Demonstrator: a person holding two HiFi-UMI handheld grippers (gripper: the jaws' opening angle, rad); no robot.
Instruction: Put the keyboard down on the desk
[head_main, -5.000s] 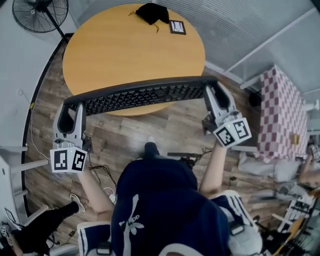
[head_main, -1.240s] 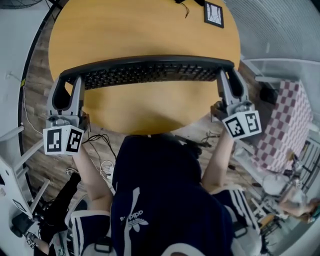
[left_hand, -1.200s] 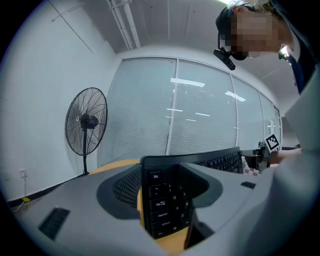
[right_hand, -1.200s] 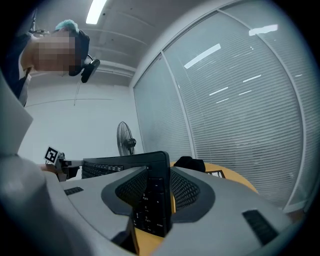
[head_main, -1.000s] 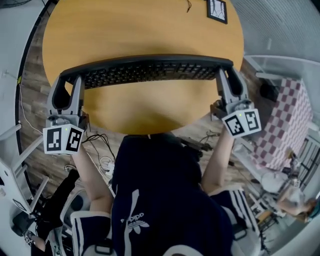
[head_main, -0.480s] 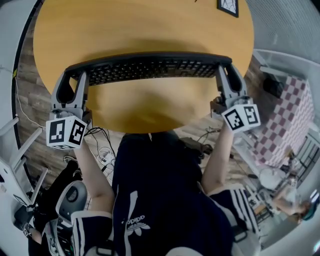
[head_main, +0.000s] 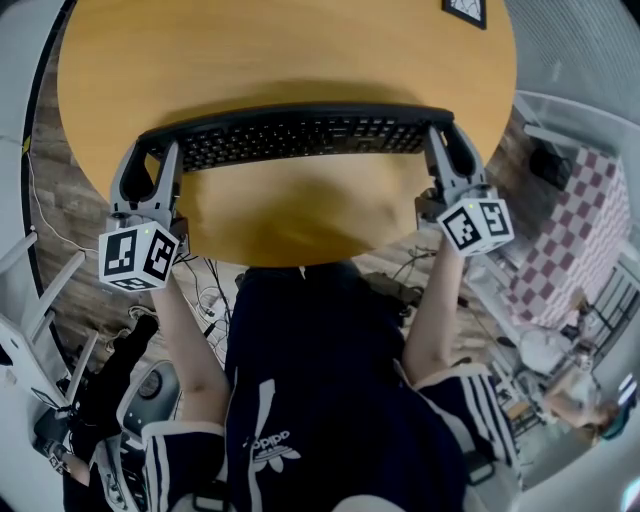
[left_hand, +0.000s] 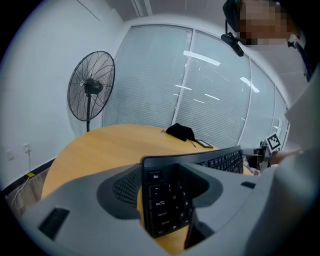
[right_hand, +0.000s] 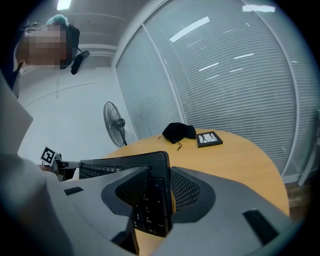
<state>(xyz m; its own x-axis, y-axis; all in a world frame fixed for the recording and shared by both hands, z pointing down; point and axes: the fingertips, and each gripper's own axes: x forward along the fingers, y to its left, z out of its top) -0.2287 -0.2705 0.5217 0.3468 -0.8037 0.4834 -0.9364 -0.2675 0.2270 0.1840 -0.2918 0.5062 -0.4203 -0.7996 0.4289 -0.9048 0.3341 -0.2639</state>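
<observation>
fingers of our left gripper and right gripper were clenched on opposite ends of the black keyboard to hold it level. it hung low over the round wooden worktop, near our edge. we judged it not yet set down.

The head view looked steeply down from above the desk, while each gripper view looked closely along its jaws from opposite ends of the keyboard, all three sharing the desk top.
</observation>
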